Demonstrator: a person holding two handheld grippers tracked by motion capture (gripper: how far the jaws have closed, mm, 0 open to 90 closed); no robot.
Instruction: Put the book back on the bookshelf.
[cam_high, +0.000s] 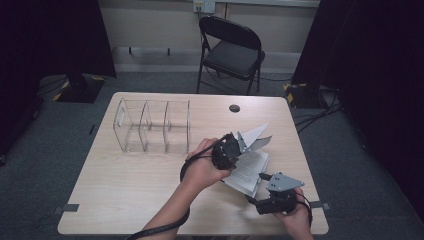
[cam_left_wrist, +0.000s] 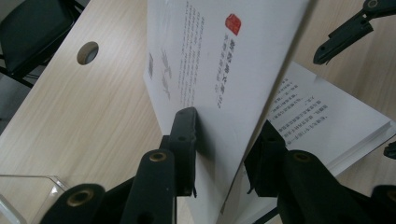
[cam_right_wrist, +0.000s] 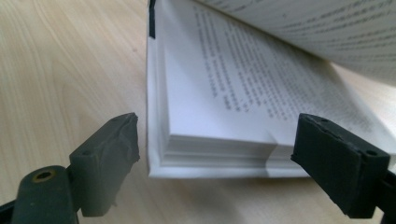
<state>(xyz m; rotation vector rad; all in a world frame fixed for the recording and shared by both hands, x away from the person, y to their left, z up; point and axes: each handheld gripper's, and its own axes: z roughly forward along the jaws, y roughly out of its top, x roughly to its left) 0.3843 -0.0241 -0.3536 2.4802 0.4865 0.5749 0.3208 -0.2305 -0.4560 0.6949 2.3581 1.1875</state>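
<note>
While the bench (cam_high: 125, 190) carries everything, the work in hand reads as opening or paging through the book (cam_high: 247, 172), and it looks about midway. The book lies flat on the bench just ahead of the right tool (cam_high: 263, 177) and below the left tool (cam_high: 239, 142), with its printed pages facing up. A clear three-bay organizer (cam_high: 152, 126) stands well off to the far side of the left tool, untouched and with nothing in it as far as I can tell; whether the book is meant to go there later is only a guess. Done so far, judging by how things lie: the front cover leaf (cam_left_wrist: 219, 70), with its red seal mark, is lifted clear of the page block and stands tilted up, pinched near its lower edge between the closed jaws of the left tool (cam_left_wrist: 219, 149). The right tool (cam_right_wrist: 215, 149) has its jaws spread wide, one on each side of the near corner of the page block (cam_right_wrist: 219, 144), pads not touching it, holding nothing. Left to do, in my judgement: either fold the cover fully over and let go, or have the right tool close on the page block to steady it. The right tool's tip also shows beyond the lifted cover in the left gripper view.
</note>
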